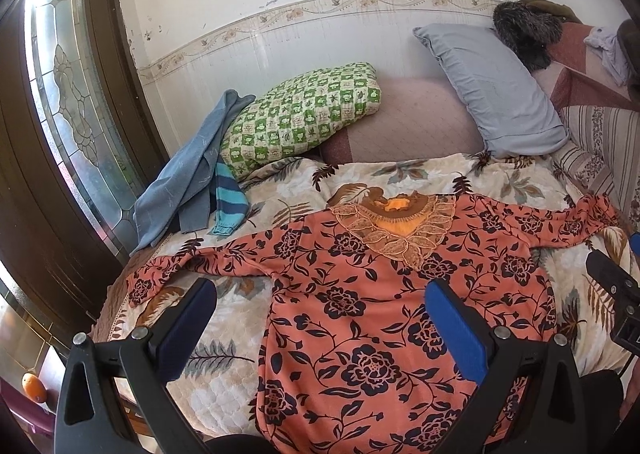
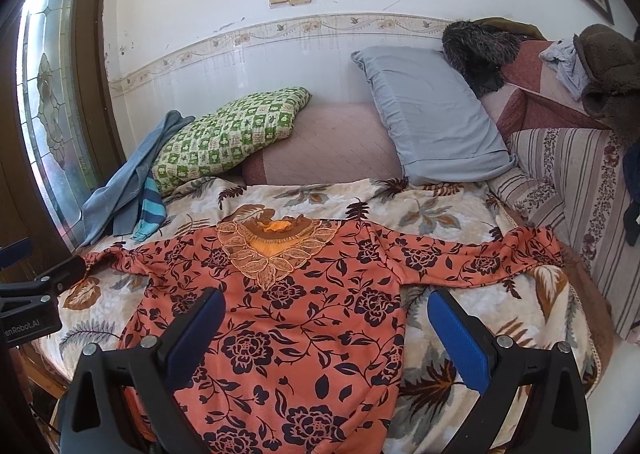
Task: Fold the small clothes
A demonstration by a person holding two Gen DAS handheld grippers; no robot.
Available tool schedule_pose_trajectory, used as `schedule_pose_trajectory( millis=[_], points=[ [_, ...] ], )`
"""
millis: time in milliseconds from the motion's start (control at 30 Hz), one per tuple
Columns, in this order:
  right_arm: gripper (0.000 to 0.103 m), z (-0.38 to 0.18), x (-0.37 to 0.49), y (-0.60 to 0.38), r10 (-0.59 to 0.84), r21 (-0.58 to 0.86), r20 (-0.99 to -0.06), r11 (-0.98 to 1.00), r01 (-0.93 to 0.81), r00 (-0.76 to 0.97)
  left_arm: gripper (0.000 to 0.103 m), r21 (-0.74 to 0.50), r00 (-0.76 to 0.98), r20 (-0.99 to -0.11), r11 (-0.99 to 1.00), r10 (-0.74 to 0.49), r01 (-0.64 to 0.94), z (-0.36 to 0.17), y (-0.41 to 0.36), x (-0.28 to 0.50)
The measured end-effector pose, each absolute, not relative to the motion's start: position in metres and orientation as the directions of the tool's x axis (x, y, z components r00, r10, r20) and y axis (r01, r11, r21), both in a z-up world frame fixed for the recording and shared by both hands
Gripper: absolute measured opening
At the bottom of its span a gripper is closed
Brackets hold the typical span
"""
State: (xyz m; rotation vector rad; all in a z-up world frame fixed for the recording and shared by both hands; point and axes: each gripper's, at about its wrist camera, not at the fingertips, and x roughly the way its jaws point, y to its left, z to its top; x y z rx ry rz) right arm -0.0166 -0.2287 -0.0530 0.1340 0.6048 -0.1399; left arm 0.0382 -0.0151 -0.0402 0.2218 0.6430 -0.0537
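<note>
Two open grippers hang over one garment, and the coming move turns on how that garment lies beneath them. An orange-pink, long-sleeved blouse with a dark floral print and a lace-trimmed neckline [image 1: 360, 294] is spread face up on the leaf-patterned quilted bedspread [image 1: 224, 334], collar towards the pillows and wall, hem towards the person, so its long body axis runs straight away from both grippers while the sleeves stretch out crosswise. The left gripper [image 1: 320, 330] is released, its blue-padded fingers wide apart and holding nothing; it hovers over the blouse's left side seam, with the left sleeve [image 1: 200, 258] lying ahead and to its left. The right gripper [image 2: 324, 334] is likewise spread and empty, hovering over the blouse's right edge, with the right sleeve [image 2: 480, 258] reaching ahead and to its right, its cuff near the striped cushion [image 2: 568, 190]. Each sleeve is thus nearer its own-side gripper, which I judge favours folding the sleeves inward across the body, one per hand. Neither gripper appears to touch the cloth. A green checked pillow [image 1: 300, 118], a grey-blue pillow [image 1: 492, 90] and a bundle of blue cloth [image 1: 188, 174] sit beyond the collar, well apart from the blouse's body.
</note>
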Motion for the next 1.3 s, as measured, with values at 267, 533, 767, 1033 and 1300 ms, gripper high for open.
schedule_pose_trajectory(
  millis=[267,533,767,1033,1300],
  points=[
    [0.102,-0.076,-0.007,-0.301,-0.214,0.064,-0.603,0.947,0.314,0.768,0.103,0.214,0.757,-0.653,0.965,0.027,0.15,-0.089,-0.031,0.085],
    [0.102,-0.116,0.017,-0.425,-0.349,0.043,-0.68,0.859,0.51,0.645,0.103,0.12,0.691,-0.72,0.969,-0.065,0.216,-0.144,-0.057,0.141],
    [0.101,-0.173,0.036,-0.558,-0.112,0.487,-0.691,0.658,0.575,0.714,0.103,-0.014,0.637,-0.754,0.975,-0.157,0.223,-0.195,-0.069,0.192],
    [0.079,-0.249,0.05,-0.643,-0.06,0.706,-0.65,0.32,0.632,0.757,0.103,-0.056,0.642,-0.735,0.962,-0.221,0.267,-0.201,-0.064,0.211],
    [0.056,-0.284,0.094,-0.653,0.007,0.721,-0.663,0.274,0.637,0.748,0.103,-0.059,0.607,-0.762,0.958,-0.224,0.28,-0.21,-0.067,0.22]
  ],
)
